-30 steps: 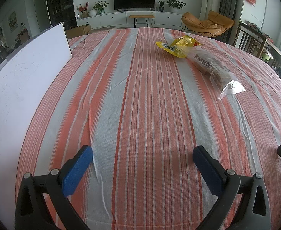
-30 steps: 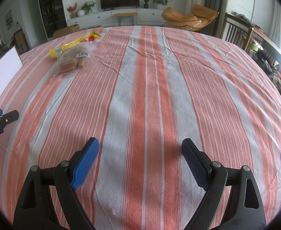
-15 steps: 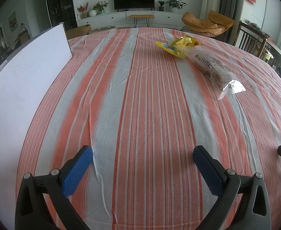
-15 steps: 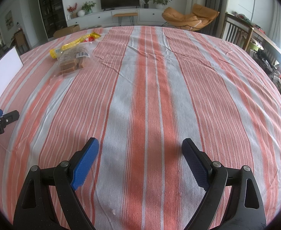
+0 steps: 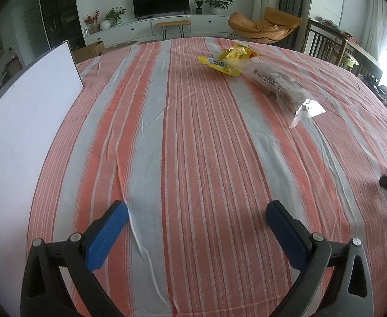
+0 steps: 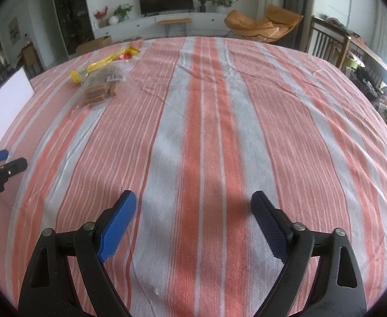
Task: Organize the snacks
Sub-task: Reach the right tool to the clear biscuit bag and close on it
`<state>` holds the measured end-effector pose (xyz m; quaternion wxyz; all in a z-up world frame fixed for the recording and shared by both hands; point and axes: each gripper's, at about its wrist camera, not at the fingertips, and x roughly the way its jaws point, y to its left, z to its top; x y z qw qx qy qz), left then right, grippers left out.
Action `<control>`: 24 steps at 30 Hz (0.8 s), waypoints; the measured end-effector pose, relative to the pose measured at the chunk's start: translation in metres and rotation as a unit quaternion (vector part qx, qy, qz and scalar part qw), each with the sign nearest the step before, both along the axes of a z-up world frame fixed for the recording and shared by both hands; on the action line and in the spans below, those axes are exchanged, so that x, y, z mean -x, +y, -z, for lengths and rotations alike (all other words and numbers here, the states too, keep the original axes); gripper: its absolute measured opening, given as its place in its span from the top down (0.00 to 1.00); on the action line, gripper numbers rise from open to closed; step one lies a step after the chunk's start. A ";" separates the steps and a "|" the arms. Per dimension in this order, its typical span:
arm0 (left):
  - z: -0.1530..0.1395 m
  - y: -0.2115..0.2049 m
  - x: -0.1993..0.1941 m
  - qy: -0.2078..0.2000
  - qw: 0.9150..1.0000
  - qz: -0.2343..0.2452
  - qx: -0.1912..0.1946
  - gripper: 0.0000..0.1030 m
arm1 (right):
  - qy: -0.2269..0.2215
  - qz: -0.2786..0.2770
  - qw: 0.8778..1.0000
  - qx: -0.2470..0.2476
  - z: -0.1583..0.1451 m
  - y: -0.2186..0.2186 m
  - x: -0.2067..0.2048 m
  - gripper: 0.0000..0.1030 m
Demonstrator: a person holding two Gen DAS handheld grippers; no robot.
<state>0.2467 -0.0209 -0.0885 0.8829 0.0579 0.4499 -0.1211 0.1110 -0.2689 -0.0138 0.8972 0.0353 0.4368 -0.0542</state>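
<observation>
Over the near edge of the table (image 5: 193, 137), the left hand-held gripper (image 5: 196, 212) is hanging with its blue pads (image 5: 106, 237) spread wide and nothing between them. Beside it, the right hand-held gripper (image 6: 193, 203) is standing equally wide and gripping nothing. Farther across the table's striped cloth, a clear bag of brown snack bars (image 5: 279, 89) is lying, touching a yellow snack packet (image 5: 229, 58) just behind it. Along the table's left side, a white board (image 5: 27, 121) is lying.
</observation>
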 end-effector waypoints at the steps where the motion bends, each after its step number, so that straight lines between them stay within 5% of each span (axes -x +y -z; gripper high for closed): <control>1: 0.000 0.000 0.000 0.000 1.000 0.000 0.000 0.00 | -0.006 0.002 1.000 -0.004 -0.003 0.001 -0.004 0.13; 8: 0.000 0.000 0.000 0.000 1.000 0.000 0.000 0.00 | 0.001 -0.104 0.993 -0.060 -0.038 0.056 -0.110 0.13; 13: 0.000 0.001 0.001 -0.001 1.000 0.000 0.000 0.00 | 0.071 -0.135 0.988 -0.005 -0.022 0.106 -0.195 0.13; 16: 0.000 0.001 0.001 -0.001 1.000 0.000 0.000 0.00 | 0.112 -0.130 0.985 -0.025 -0.002 0.111 -0.214 0.14; 20: 0.000 0.001 0.001 -0.001 1.000 0.000 0.000 0.00 | 0.074 -0.102 0.991 -0.040 -0.008 0.103 -0.203 0.43; 24: 0.000 0.001 0.001 -0.001 1.000 0.000 0.000 0.00 | 0.063 -0.096 0.991 -0.066 -0.014 0.080 -0.167 0.50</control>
